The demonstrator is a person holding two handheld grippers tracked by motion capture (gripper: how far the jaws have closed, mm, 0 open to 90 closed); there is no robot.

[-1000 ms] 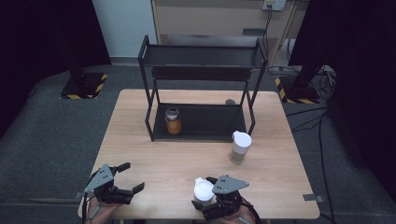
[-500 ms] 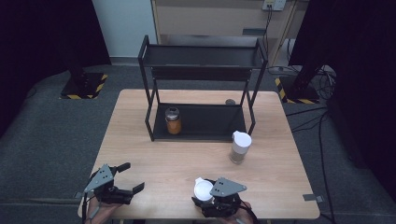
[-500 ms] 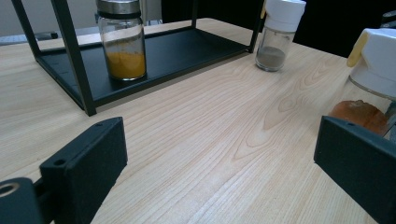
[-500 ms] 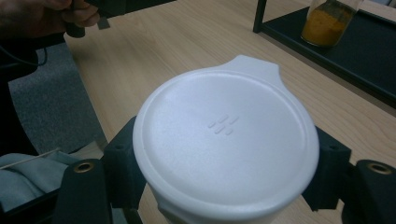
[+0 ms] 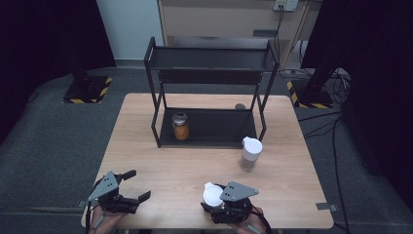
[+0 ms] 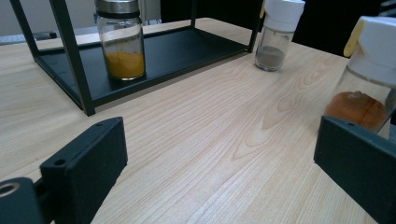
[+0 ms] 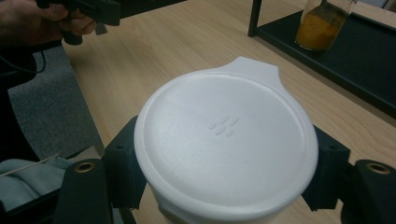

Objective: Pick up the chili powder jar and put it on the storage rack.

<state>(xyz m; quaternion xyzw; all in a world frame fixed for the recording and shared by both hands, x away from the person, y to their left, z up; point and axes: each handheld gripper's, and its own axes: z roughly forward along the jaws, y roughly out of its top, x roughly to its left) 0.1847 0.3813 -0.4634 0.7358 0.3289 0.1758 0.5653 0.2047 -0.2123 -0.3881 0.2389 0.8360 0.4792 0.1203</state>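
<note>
- The glass spice jar with a white flip-top lid and reddish-brown powder (image 5: pixel 213 195) stands near the front edge of the light wooden table (image 5: pixel 195 165), at the person's right. In the high view most of its body is hidden beneath its own lid and the grey plate of the right gripper (image 5: pixel 216 204).
- In the right gripper view the lid covers the middle of the picture, so the glass and the pad contact are hard to make out; the black jaws sit tight against the jar on both sides, pinching it just below the lid.
- In the left gripper view the same jar is cut off at the right edge, partly behind one jaw.
- The left gripper (image 5: pixel 137 185) hovers low over the table's front left corner, jaws spread with nothing between them.
- Well apart, a glass jar of yellow-orange powder with a metal cap (image 5: pixel 180 126) stands on the bottom shelf of the black metal two-tier rack (image 5: pixel 209 61); a white-lidded jar of grey powder (image 5: pixel 250 154) stands just outside the rack's front right leg.
- Compared with a second ago, the right jaws, then wide around the jar, have just closed on it; jar and left gripper are unmoved.
</note>
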